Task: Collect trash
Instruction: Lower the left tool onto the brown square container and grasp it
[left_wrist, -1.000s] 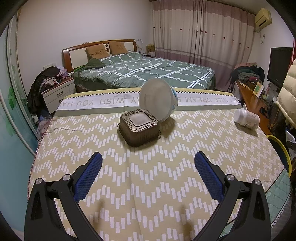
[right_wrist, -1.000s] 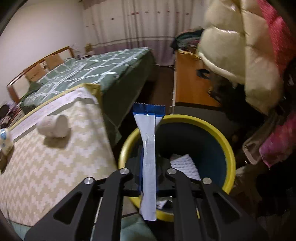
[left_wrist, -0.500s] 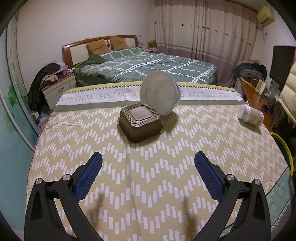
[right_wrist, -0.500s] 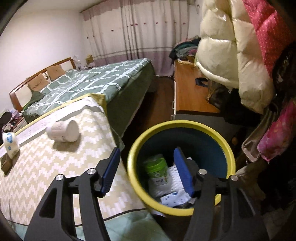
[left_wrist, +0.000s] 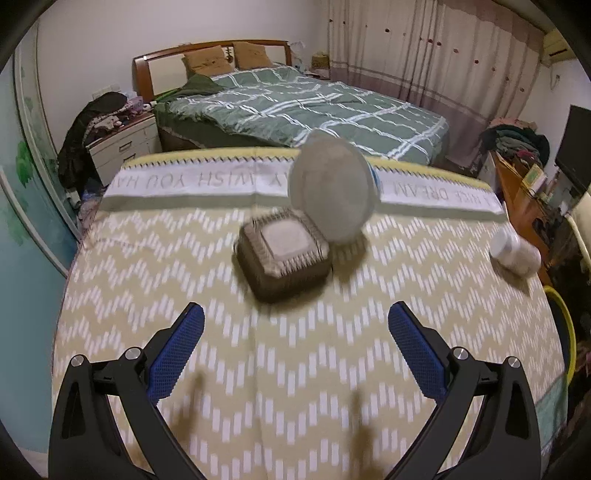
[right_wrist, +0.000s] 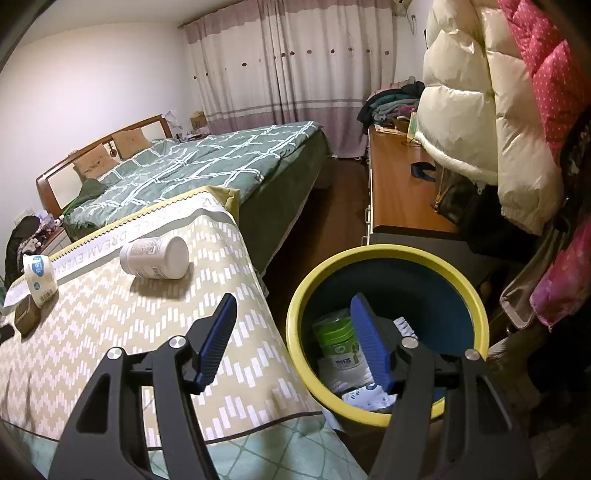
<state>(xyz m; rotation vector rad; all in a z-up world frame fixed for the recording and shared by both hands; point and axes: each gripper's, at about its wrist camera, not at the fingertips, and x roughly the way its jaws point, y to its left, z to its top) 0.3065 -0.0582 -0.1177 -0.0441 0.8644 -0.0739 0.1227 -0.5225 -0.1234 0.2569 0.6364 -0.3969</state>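
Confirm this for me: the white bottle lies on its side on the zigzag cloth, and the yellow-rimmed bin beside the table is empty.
Not empty. The right wrist view shows the yellow-rimmed bin already holds trash, including a green-lidded container. The white bottle does lie on its side on the zigzag cloth.

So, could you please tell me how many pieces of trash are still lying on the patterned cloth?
3: a brown square plastic box mid-cloth, a white round tub leaning behind it, and a white plastic bottle on its side near the bin-side edge. Others may lie outside view.
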